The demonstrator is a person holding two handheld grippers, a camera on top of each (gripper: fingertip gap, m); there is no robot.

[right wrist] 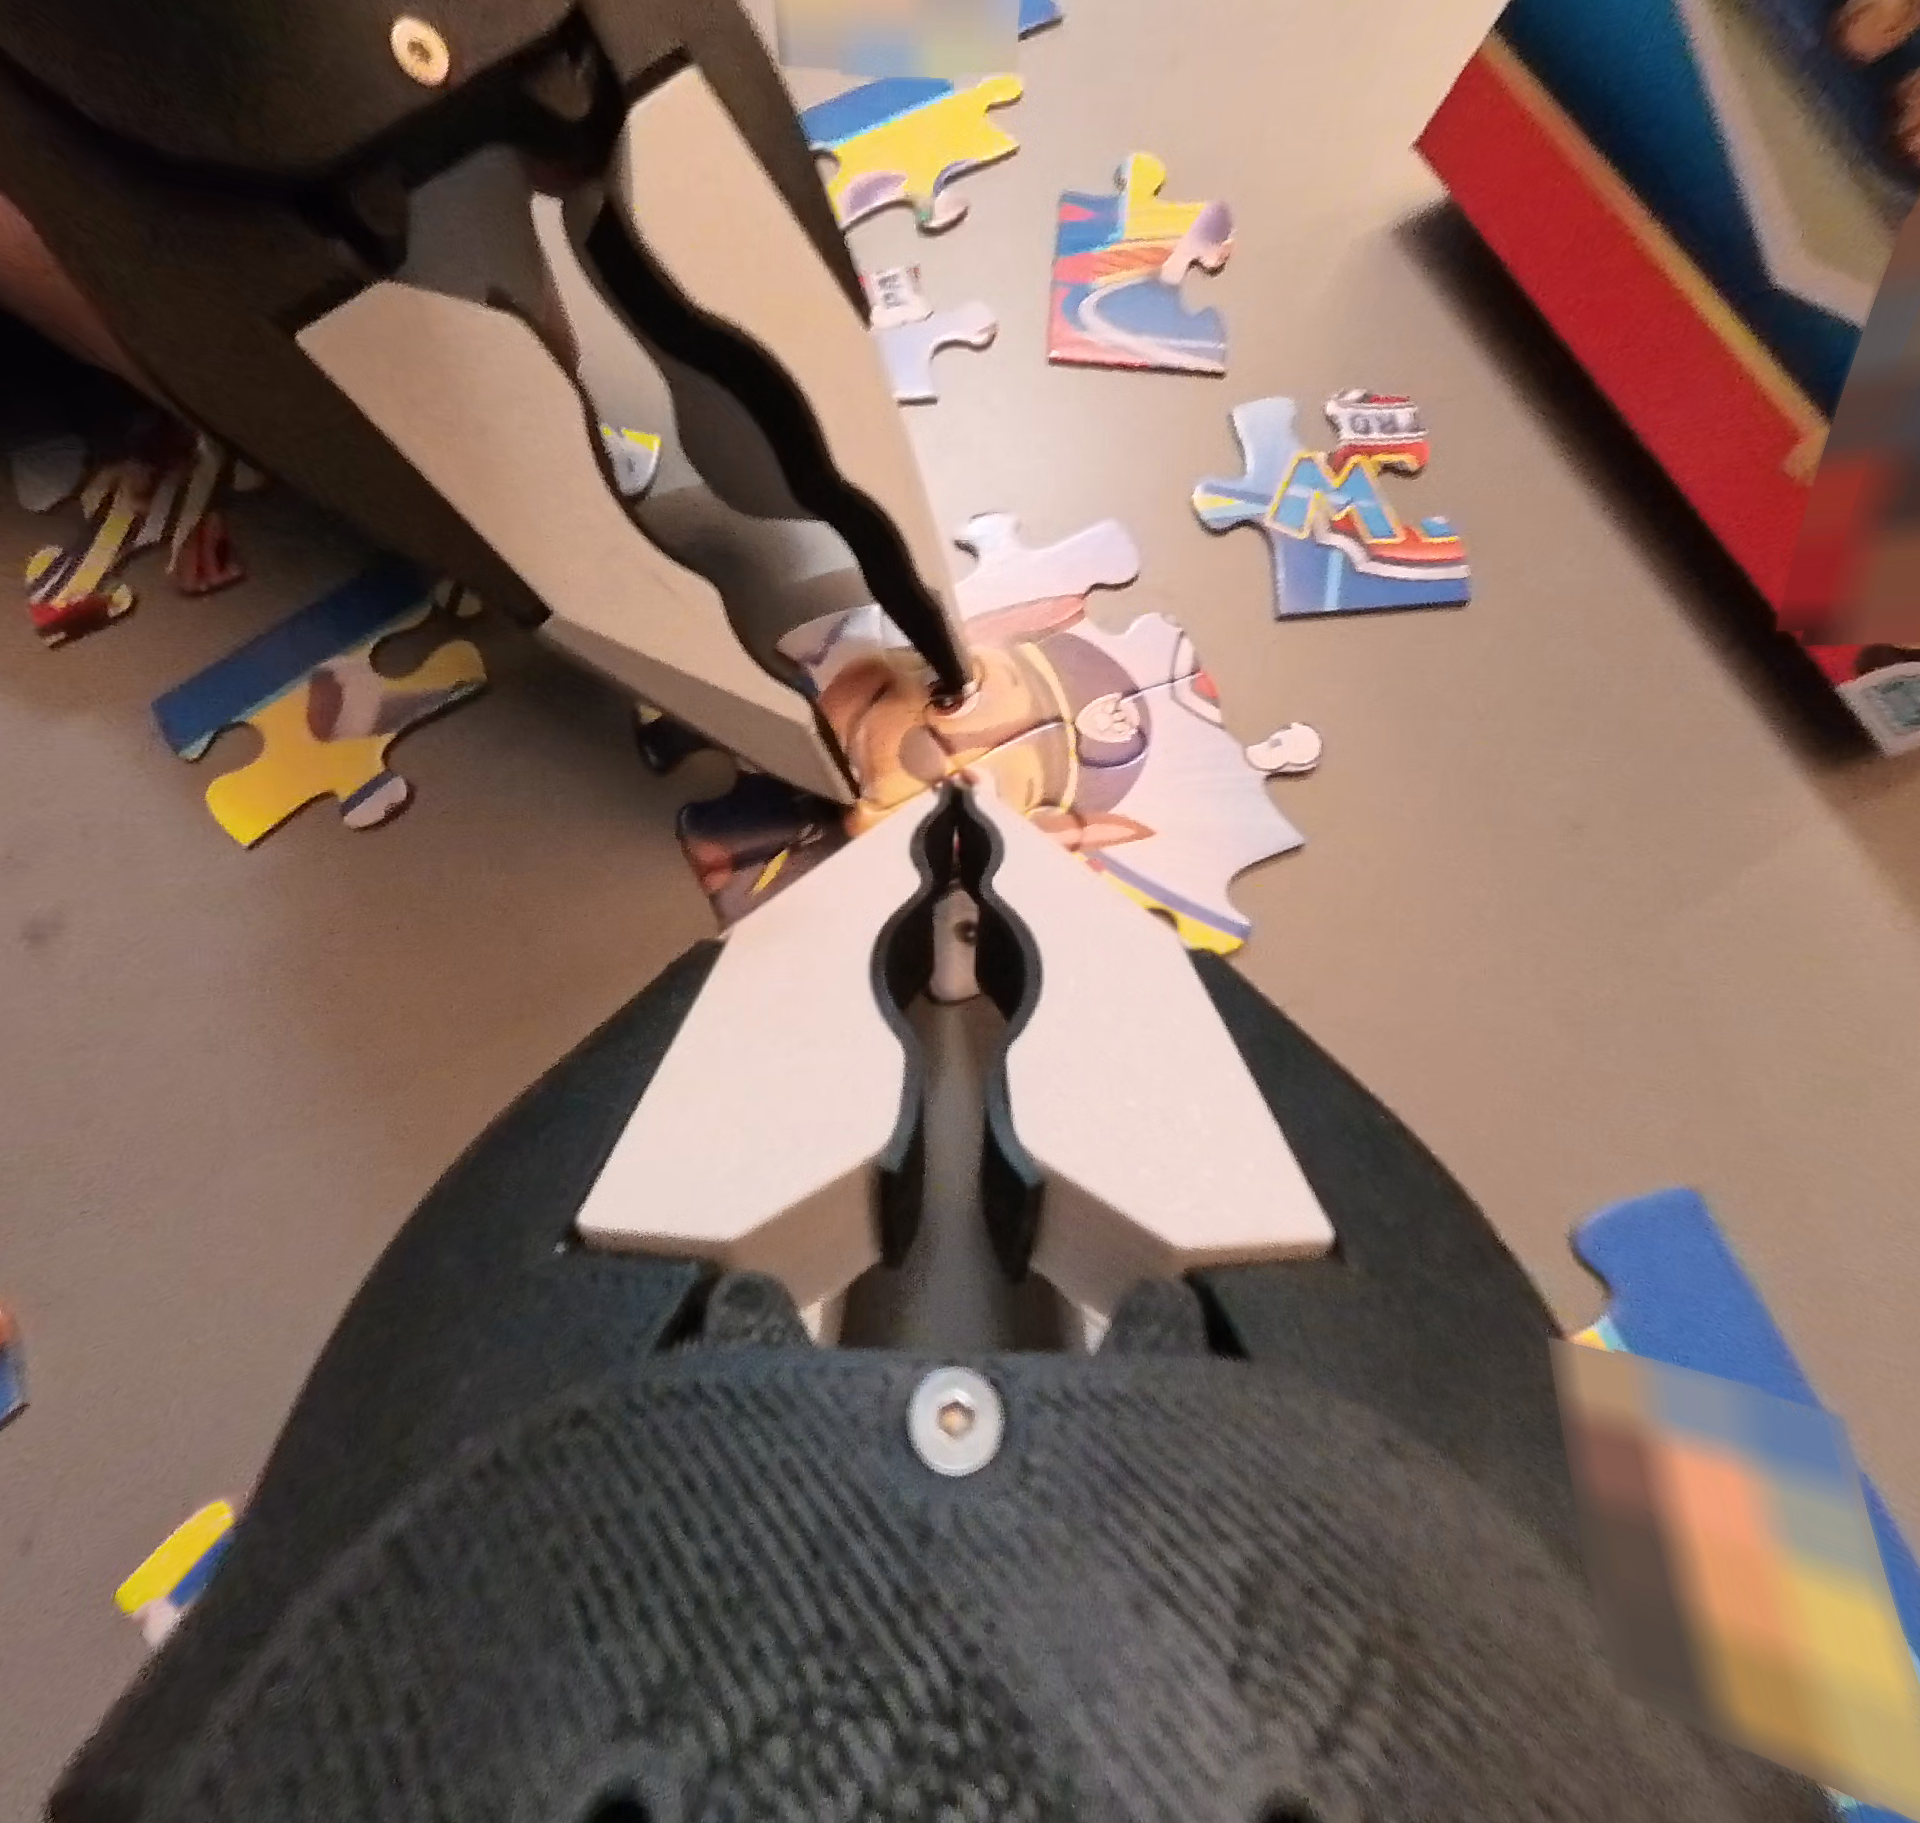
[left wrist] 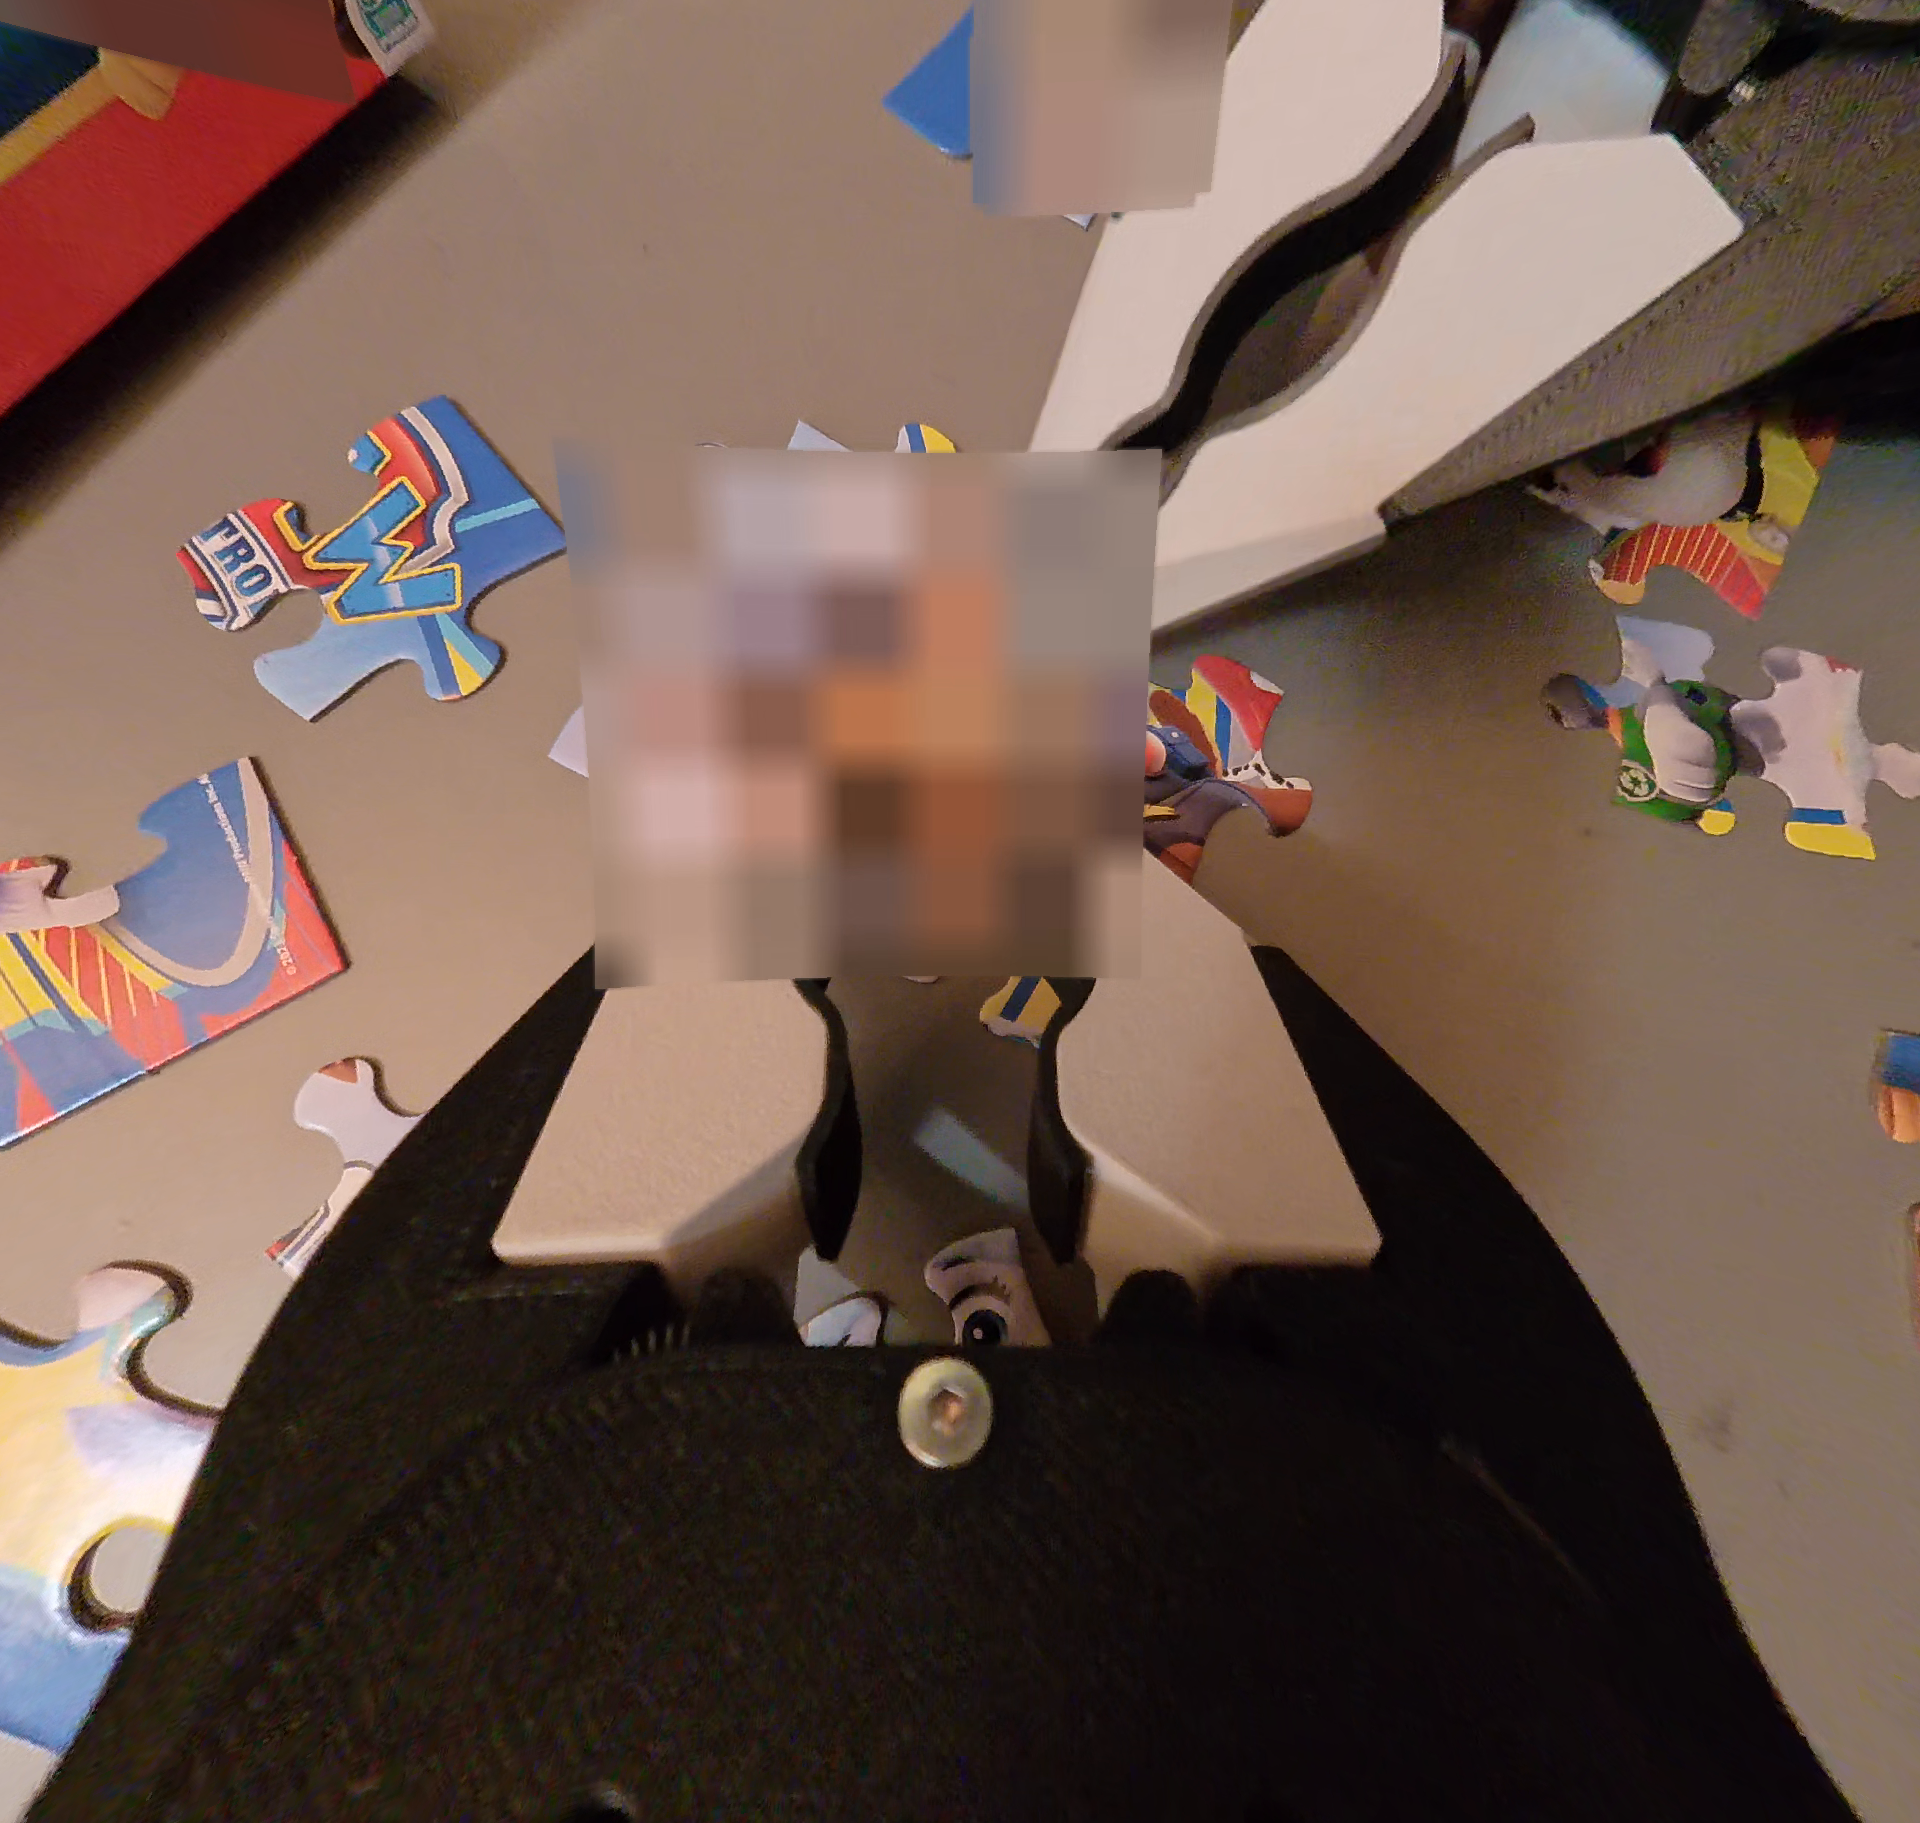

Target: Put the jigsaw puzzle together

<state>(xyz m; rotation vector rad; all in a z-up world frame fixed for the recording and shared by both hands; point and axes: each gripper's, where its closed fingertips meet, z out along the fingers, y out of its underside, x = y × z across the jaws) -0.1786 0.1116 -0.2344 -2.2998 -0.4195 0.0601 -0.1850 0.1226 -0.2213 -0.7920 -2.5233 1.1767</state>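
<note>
My right hand-held gripper (right wrist: 954,786), tips together, and my left one (right wrist: 914,724), tips apart, both rest on the joined puzzle pieces (right wrist: 1174,765).

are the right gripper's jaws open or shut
Shut: in the right wrist view the right gripper has its fingertips meeting at a point, over the joined puzzle pieces.

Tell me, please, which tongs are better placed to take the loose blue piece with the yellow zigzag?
Left, probably. The left tongs stand open, while the right tongs are shut, with their tips on the joined pieces. The blue piece lies about equally near both.
</note>
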